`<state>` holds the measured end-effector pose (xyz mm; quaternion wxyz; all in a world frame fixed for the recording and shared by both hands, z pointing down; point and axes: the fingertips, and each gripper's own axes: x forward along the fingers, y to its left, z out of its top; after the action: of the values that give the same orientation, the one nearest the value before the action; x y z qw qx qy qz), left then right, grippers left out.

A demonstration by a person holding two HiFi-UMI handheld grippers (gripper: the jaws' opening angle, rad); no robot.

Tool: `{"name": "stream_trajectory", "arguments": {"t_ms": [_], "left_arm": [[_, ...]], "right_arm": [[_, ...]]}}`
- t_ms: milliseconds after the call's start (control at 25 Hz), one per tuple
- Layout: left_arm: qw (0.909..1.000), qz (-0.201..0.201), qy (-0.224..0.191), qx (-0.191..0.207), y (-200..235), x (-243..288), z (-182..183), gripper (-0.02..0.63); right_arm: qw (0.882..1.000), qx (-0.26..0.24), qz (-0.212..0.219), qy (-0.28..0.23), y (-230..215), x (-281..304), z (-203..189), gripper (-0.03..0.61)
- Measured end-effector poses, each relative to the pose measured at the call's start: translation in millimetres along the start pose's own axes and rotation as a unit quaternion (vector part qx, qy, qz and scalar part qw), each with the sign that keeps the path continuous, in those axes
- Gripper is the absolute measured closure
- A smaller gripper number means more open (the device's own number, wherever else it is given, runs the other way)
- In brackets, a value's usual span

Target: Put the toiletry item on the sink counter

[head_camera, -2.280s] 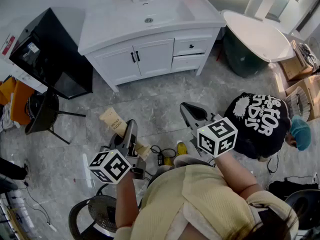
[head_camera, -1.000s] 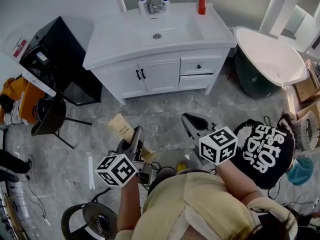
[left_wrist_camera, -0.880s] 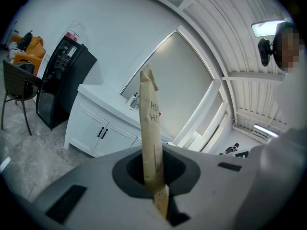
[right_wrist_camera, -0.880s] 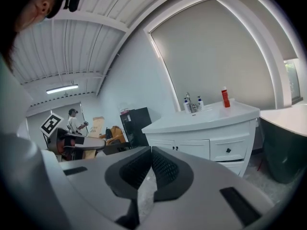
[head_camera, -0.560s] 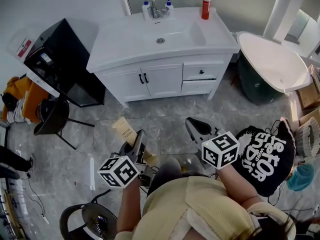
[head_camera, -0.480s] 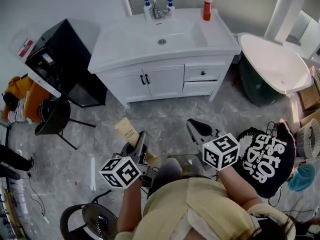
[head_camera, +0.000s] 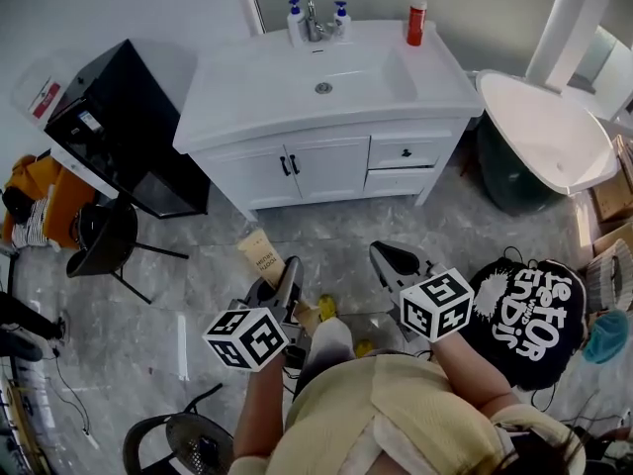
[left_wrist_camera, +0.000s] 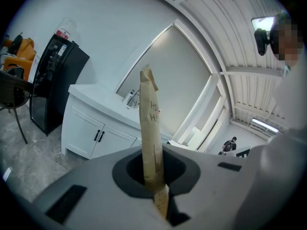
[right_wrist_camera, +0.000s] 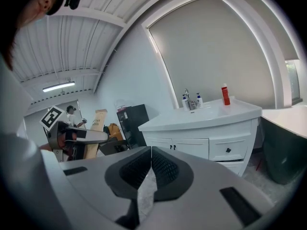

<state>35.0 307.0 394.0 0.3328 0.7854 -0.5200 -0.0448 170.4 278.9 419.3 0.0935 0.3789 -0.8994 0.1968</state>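
The toiletry item is a flat tan carton [head_camera: 259, 255] with dark print. My left gripper [head_camera: 286, 281] is shut on its lower part, and the carton stands up between the jaws [left_wrist_camera: 149, 138]. It is held over the grey floor, well short of the white sink counter [head_camera: 247, 87]. My right gripper [head_camera: 389, 258] hangs beside it on the right, shut with nothing between its jaws [right_wrist_camera: 149, 158]. The right gripper view shows the left gripper [right_wrist_camera: 79, 136] with the carton [right_wrist_camera: 99, 119] off to the left, and the counter [right_wrist_camera: 201, 116] ahead.
On the counter, two blue-capped pump bottles [head_camera: 295, 13] flank the tap and a red bottle [head_camera: 416, 21] stands at the back right. A black cabinet [head_camera: 109, 117] and black chair [head_camera: 99, 236] are left. A white tub [head_camera: 539, 117] and a crouching person in black [head_camera: 524, 310] are right.
The vanity has come nearer and lower in the head view as both grippers advance toward it. The carton stays gripped in the left gripper. A yellow shoe now shows between the grippers.
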Motion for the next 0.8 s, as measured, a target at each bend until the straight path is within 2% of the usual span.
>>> {"name": "stream_trajectory", "arguments": {"t_ms": [200, 560, 800], "left_arm": [[1.0, 0.0, 0.003, 0.002, 26.4, 1.5, 13.7, 0.577], [0.9998, -0.004, 0.019, -0.001, 62.2, 52.5, 57.6, 0.577], [0.9994, -0.012, 0.031, 0.011, 81.9, 73.3, 81.9, 0.577]], "right_arm": [[1.0, -0.005, 0.001, 0.005, 11.5, 28.9, 2.4, 0.552], [1.0, -0.006, -0.006, 0.009, -12.1, 91.6, 38.3, 0.551], [1.0, -0.005, -0.009, 0.01, -16.6, 130.6, 55.0, 0.552]]}}
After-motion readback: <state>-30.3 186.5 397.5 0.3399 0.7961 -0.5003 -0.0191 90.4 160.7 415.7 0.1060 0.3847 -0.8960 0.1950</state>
